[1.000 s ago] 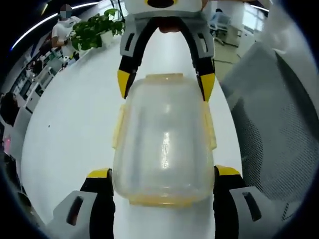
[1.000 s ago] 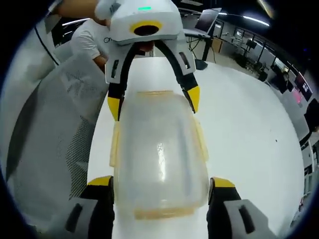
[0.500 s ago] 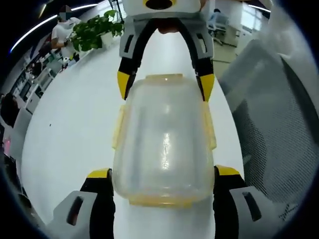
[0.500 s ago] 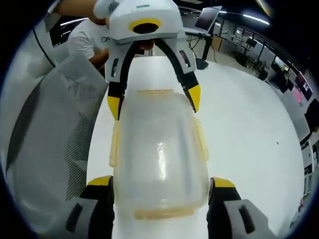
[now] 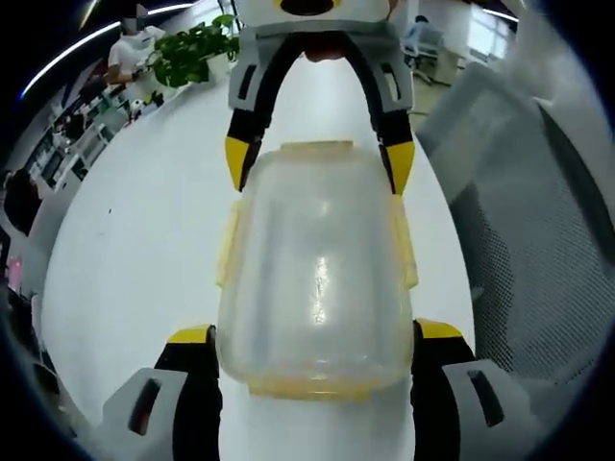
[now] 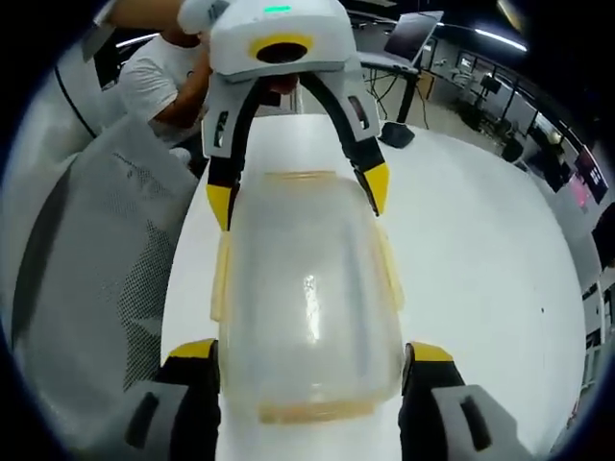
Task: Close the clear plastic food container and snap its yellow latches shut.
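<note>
Container (image 5: 315, 279) lengthwise between facing hand-held grippers, left (image 5: 315, 348) and right (image 6: 309, 367) both clamping its ends.

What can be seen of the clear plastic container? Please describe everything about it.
The container is clear, slightly cloudy plastic with rounded corners and yellow latches on its sides and ends. Its lid appears to be on. It is held between both grippers: the left gripper straddles one end and the right gripper the opposite end, yellow jaw tips against its corners. Under it is a white table. Nothing visible inside.
</note>
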Motion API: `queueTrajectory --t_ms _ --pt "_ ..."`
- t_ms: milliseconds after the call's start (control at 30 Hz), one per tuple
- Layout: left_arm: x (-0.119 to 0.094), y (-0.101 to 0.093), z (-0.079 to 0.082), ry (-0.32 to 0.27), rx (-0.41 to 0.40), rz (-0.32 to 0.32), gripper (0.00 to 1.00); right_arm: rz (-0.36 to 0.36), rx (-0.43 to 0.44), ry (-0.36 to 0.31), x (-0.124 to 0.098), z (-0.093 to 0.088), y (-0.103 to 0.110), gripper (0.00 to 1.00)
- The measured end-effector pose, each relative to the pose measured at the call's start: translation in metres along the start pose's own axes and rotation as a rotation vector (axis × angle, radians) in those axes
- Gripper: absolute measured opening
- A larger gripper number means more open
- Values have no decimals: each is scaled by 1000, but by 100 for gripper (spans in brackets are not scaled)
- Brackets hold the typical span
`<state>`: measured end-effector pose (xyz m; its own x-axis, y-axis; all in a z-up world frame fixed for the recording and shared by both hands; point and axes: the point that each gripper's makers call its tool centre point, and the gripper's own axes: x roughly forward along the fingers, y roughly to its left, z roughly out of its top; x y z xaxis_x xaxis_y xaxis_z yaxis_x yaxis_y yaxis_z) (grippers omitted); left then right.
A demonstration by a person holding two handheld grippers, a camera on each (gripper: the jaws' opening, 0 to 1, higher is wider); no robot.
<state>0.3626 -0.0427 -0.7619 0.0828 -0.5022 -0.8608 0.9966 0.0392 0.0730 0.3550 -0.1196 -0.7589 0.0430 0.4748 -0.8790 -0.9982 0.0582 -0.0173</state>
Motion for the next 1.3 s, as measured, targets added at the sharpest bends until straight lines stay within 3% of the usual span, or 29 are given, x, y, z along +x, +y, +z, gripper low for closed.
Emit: queueTrajectory --t_ms 300,500,1300 --pt "0 3 -2 -10 9 -10 80 0 7 9 2 2 -2 76" --pt "0 14 -3 -12 10 -11 80 -3 11 14 3 4 -13 76" --pt "3 85 -7 -7 10 -15 80 -2 10 17 7 10 -83 76"
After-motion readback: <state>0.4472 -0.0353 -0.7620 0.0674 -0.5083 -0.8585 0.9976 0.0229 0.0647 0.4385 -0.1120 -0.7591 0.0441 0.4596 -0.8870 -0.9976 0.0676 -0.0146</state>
